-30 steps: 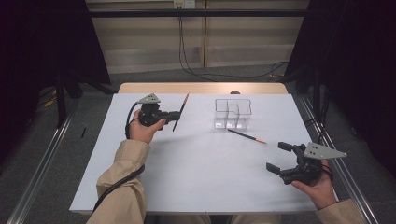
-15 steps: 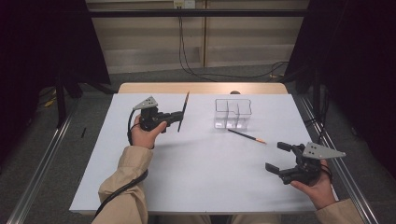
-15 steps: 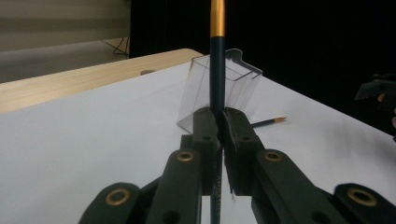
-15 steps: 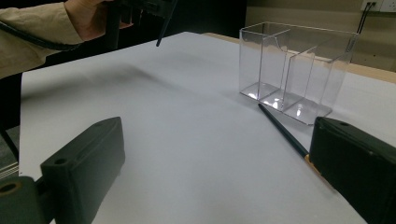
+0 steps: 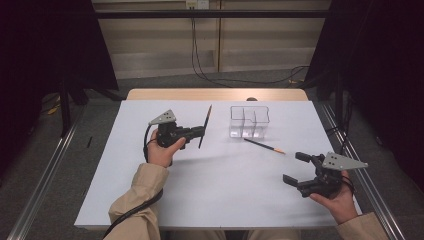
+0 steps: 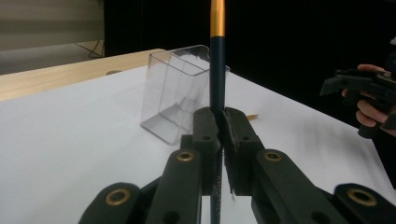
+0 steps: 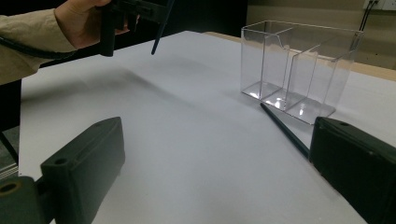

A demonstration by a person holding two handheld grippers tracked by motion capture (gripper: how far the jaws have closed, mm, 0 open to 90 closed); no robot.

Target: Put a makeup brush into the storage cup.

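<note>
My left gripper (image 5: 200, 132) is shut on a dark pencil (image 5: 205, 126) with an orange end band (image 6: 217, 18), held upright above the white table left of centre. A clear plastic holder (image 5: 248, 121) with several compartments stands right of it, seen close behind the pencil in the left gripper view as the holder (image 6: 180, 95). A second dark pencil (image 5: 263, 145) lies flat on the table just in front of the holder, also the pencil (image 7: 285, 130). My right gripper (image 5: 296, 168) hovers open near the right front, its jaws wide apart with nothing between them.
White paper covers the table (image 5: 220, 200), with a wooden strip (image 5: 215, 94) along the far edge. Cables hang at the back wall. A metal rail (image 5: 360, 170) runs along the table's right side.
My left gripper has carried the pencil to the right, closer to the clear holder. The right gripper has stayed where it was.
</note>
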